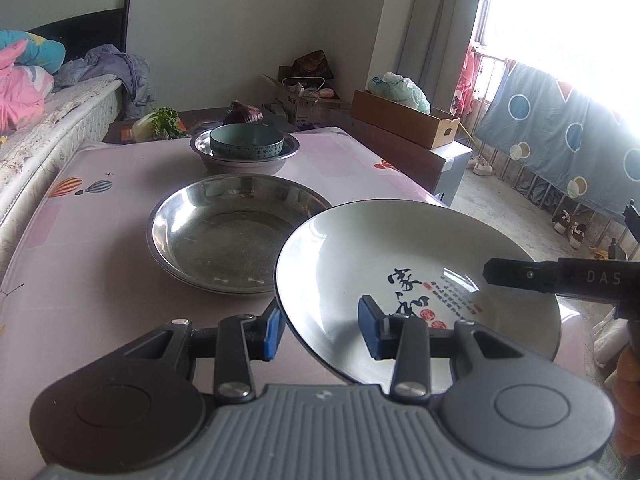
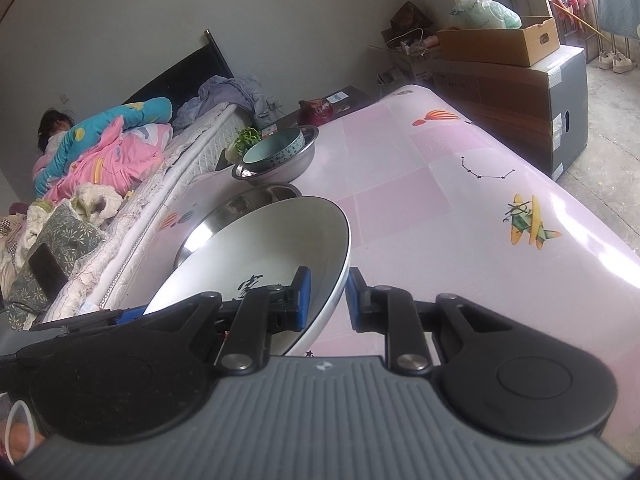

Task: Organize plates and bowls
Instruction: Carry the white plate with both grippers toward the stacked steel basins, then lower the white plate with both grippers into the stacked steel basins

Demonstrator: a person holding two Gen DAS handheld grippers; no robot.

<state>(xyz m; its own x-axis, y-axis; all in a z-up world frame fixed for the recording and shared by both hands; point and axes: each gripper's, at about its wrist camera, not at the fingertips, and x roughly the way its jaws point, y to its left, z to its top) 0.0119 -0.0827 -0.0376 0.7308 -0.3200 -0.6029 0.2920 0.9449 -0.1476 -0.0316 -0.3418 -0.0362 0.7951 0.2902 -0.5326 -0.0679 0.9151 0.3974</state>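
Note:
A white plate with black calligraphy [image 1: 400, 256] is held tilted above the table, next to a wide steel plate [image 1: 232, 232]. My left gripper [image 1: 320, 328] straddles its near-left rim, blue pads apart, one pad [image 1: 368, 326] inside the plate. My right gripper [image 2: 326, 300] straddles the plate [image 2: 260, 248] at its right rim with a small gap at each pad; its finger also shows in the left wrist view [image 1: 520, 276]. At the far end a teal bowl [image 1: 246, 142] sits inside a steel bowl [image 1: 244, 160].
The table has a pink cloth [image 2: 460, 200]. A bed with bedding [image 2: 100, 152] and a person lying on it runs along the table's left side. Cardboard boxes [image 2: 500, 40] and greens [image 1: 164, 120] stand beyond the far end.

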